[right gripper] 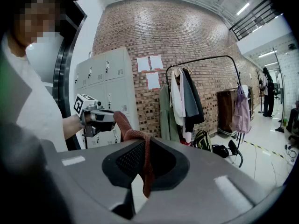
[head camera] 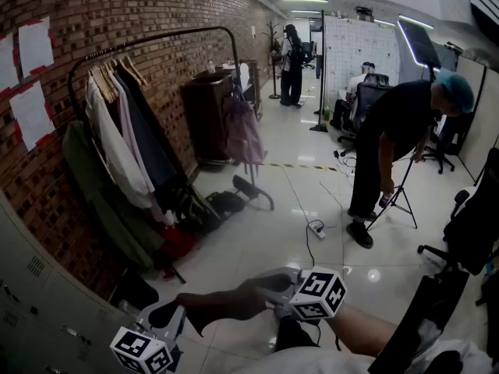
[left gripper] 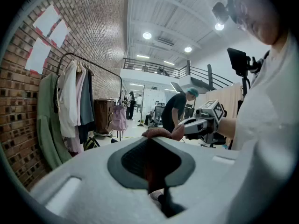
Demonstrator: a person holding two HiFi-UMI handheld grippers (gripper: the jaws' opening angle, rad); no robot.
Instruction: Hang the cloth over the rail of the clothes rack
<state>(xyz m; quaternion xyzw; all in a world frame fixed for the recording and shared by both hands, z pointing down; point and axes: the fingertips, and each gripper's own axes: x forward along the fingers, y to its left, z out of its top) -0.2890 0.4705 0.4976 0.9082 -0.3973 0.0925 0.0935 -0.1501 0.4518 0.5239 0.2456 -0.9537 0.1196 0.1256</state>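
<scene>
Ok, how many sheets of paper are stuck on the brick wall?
3, all between the lockers and the clothes rack: a locker-side sheet, a rack-side sheet level beside it, and a lower sheet beneath them. More may hide behind the hanging clothes.

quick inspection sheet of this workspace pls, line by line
surface: glossy pale floor
job's things: reddish cloth stretched between both grippers, not yet on the clothes rack rail
clutter: hung garments, pink bag at the rack's far end, bags on the floor under it
grippers: left gripper and right gripper both shut on the cloth
cables: power strip with its lead on the floor
surroundings: brick wall, lockers, a person bending by a tripod
</scene>
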